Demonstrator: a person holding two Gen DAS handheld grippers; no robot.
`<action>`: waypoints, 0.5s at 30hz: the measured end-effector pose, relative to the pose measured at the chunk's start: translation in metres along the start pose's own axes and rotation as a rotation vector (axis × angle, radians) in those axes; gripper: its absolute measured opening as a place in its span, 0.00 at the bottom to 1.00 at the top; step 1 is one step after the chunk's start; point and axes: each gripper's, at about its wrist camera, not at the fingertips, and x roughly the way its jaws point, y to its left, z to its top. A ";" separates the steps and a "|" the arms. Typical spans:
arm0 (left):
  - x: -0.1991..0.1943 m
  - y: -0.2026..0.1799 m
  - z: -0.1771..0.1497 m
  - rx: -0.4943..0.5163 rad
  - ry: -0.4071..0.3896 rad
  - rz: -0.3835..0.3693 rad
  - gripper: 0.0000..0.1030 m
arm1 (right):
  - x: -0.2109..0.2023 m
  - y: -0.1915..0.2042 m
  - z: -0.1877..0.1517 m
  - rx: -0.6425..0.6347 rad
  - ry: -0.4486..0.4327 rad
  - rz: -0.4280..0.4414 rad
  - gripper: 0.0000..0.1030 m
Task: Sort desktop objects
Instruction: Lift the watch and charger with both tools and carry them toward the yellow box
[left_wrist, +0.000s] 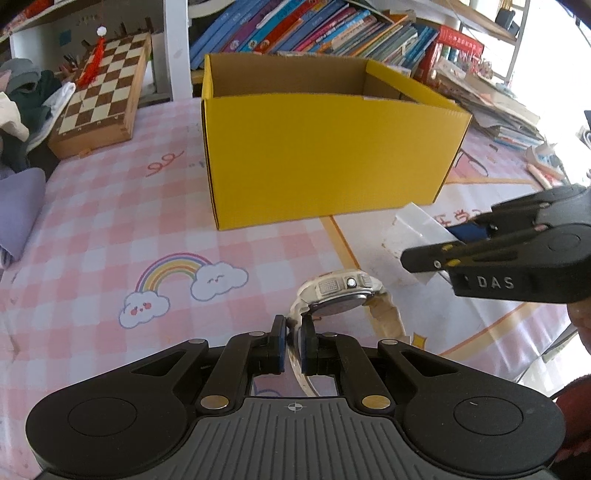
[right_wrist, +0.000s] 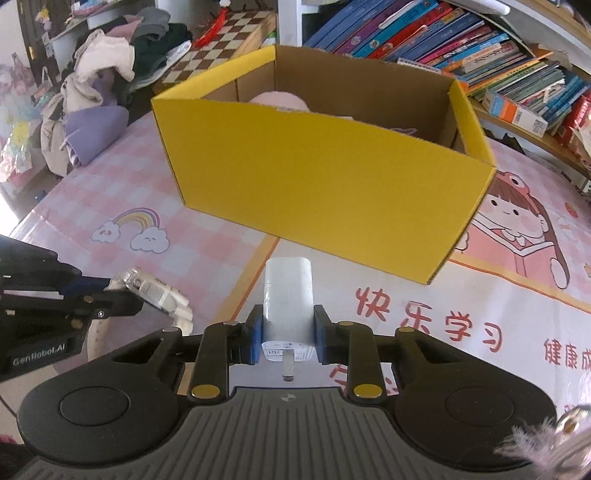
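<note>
Both loads in hand, and both short of the yellow box (right_wrist: 325, 184), which stands straight ahead on the desk (left_wrist: 110, 229) with its open top facing up. Left gripper (left_wrist: 293, 343) clamped shut on the strap of a white wristwatch (left_wrist: 340, 291), watch face hanging just past the fingertips, strap trailing back between the pads and down toward the camera. Right gripper (right_wrist: 288, 332) closed around a white charger plug (right_wrist: 288, 295), pads pressing its two flat sides, long axis running forward along the fingers, metal prong pointing back toward the camera. Box lying beyond and above each gripper's tips, its near yellow wall between them and the opening; something pink already showing inside at the far left. Seen from the left wrist, right gripper to the right and slightly ahead, so probably the nearer of the two to the box's near wall. Likely next: lift over that wall before release, charger leading nose-first. Grippers close side by side, so some risk of knocking together on the way in.
</note>
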 end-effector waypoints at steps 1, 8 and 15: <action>-0.001 0.000 0.001 -0.002 -0.004 -0.004 0.05 | -0.002 0.000 -0.001 0.004 -0.003 0.000 0.24; -0.009 -0.005 0.006 0.002 -0.035 -0.036 0.05 | -0.023 0.000 -0.008 0.019 -0.025 -0.006 0.24; -0.025 -0.011 0.021 0.025 -0.101 -0.058 0.05 | -0.043 -0.006 -0.002 0.041 -0.069 -0.004 0.24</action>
